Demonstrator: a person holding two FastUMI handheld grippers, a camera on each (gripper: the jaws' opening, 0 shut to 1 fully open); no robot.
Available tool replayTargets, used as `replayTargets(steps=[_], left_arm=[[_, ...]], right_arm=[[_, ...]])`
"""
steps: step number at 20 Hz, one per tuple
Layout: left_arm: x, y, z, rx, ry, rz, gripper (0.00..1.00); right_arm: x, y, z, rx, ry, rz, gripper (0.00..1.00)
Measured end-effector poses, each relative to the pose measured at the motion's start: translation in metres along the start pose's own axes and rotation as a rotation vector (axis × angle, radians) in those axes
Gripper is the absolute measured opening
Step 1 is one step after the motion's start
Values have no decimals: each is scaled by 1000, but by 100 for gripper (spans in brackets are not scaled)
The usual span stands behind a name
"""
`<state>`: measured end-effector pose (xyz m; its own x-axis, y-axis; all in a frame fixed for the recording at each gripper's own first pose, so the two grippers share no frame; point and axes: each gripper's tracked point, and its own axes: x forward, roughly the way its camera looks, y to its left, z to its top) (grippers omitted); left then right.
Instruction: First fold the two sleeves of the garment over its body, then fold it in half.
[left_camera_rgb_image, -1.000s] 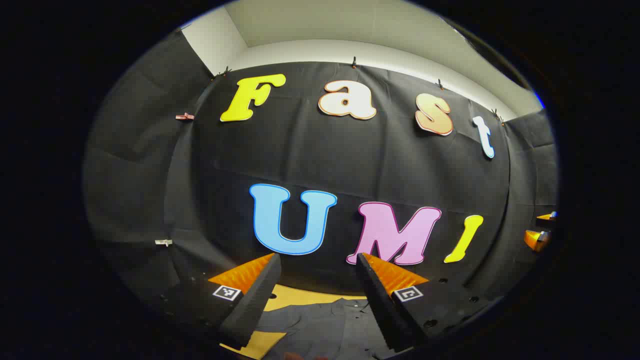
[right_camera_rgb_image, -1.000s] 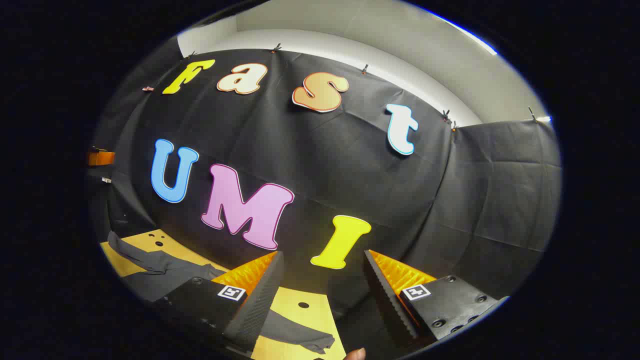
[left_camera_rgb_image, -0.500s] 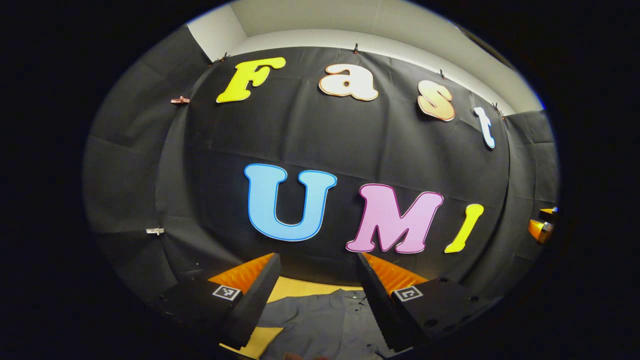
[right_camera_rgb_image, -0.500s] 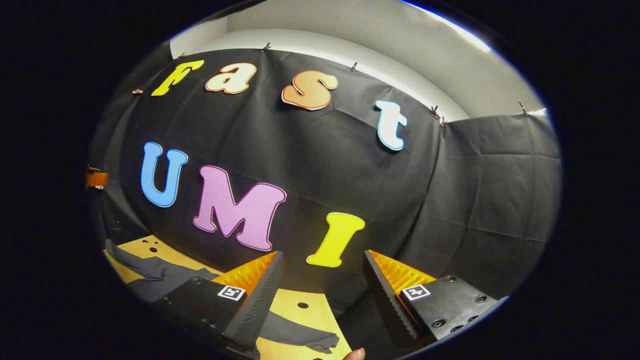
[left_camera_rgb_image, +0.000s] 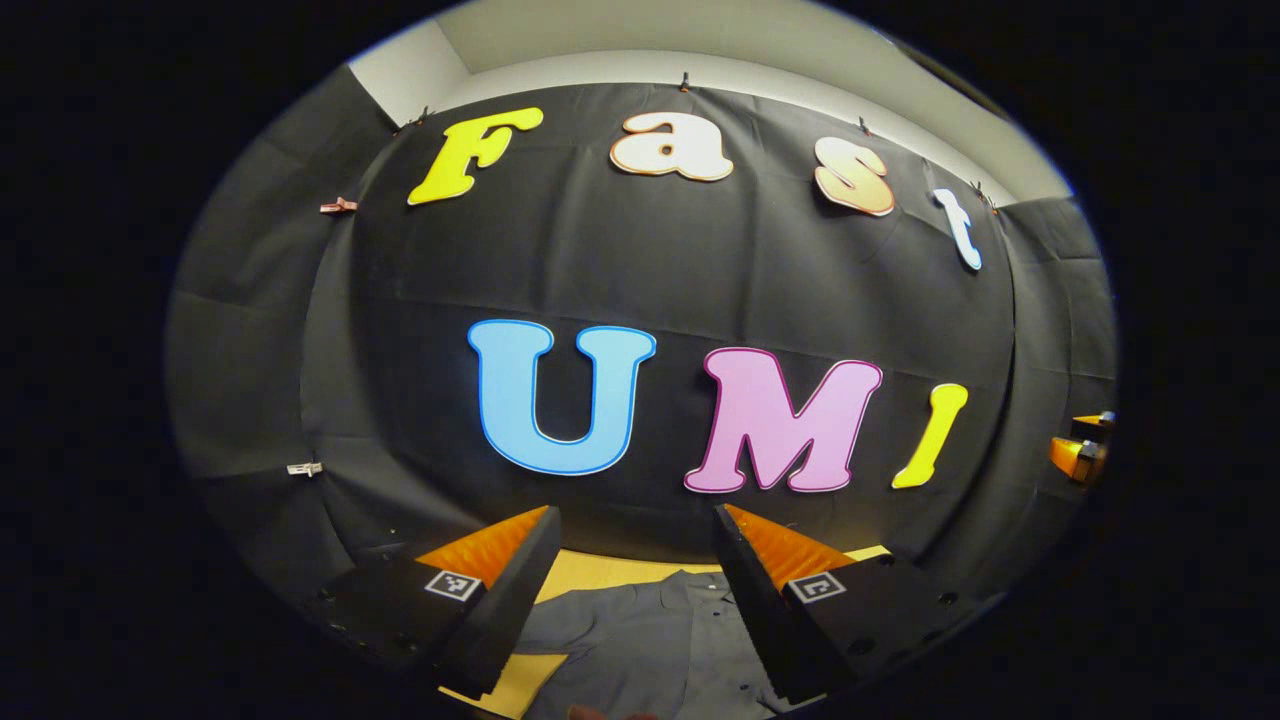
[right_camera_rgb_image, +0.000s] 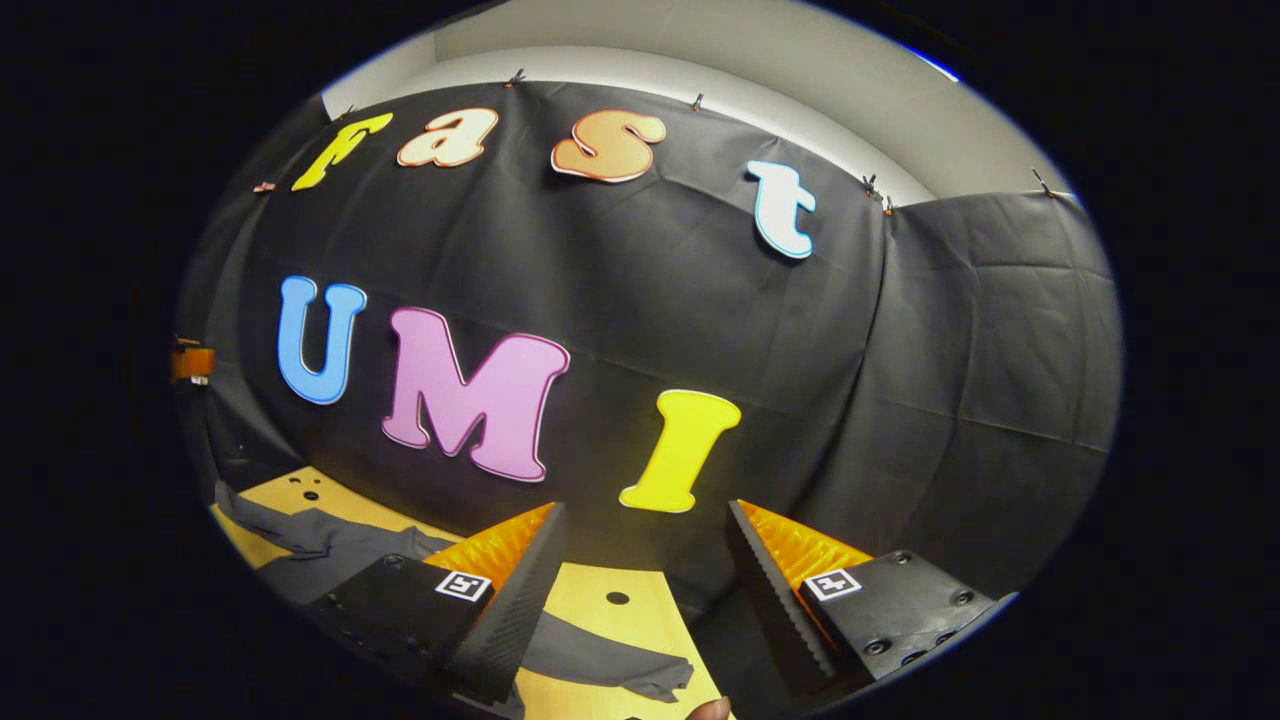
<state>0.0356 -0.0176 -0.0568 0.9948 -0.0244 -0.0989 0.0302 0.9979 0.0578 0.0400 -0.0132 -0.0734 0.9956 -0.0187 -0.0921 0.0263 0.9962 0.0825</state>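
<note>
A dark grey shirt (left_camera_rgb_image: 640, 640) lies flat on the wooden table (left_camera_rgb_image: 600, 572), its collar toward the booth wall. My left gripper (left_camera_rgb_image: 632, 520) hangs open above the shirt's upper body, nothing between its fingers. In the right gripper view the same shirt (right_camera_rgb_image: 310, 545) spreads at the lower left, and one sleeve (right_camera_rgb_image: 610, 668) stretches across the table (right_camera_rgb_image: 600, 590) under my right gripper (right_camera_rgb_image: 645, 515). That gripper is open too and holds nothing. The shirt's lower part is hidden below both views.
The black cloth wall stands close behind the table's far edge. The table has small round holes (right_camera_rgb_image: 617, 598). The other gripper (left_camera_rgb_image: 1080, 455) shows at the far right of the left gripper view, and again the other gripper (right_camera_rgb_image: 192, 362) at the far left of the right gripper view.
Both views have tipped downward a little, so the wall has slid up and slightly more of the shirt and table shows. Both grippers stay open and empty.
</note>
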Motion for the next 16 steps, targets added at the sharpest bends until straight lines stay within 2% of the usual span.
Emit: replayTargets(steps=[2, 4, 9, 10, 11, 12, 16], left_arm=[[0, -9, -3, 14, 6, -3, 95], [0, -22, -9, 29, 14, -7, 95], [-4, -46, -27, 63, 66, 6, 95], [-7, -49, -31, 65, 68, 15, 95], [-9, -51, -31, 66, 68, 27, 95], [-11, -52, -34, 65, 68, 39, 95], [-19, -55, -44, 86, 96, 75, 96]], right_arm=[[12, -10, -29, -3, 34, 3, 98], [31, -25, -87, -42, 105, 1, 98], [53, -26, -194, -55, 209, 61, 98], [57, -27, -215, -57, 239, 66, 98], [60, -28, -235, -56, 271, 66, 93], [64, -29, -256, -51, 306, 68, 98], [76, -30, -326, -11, 414, 71, 97]])
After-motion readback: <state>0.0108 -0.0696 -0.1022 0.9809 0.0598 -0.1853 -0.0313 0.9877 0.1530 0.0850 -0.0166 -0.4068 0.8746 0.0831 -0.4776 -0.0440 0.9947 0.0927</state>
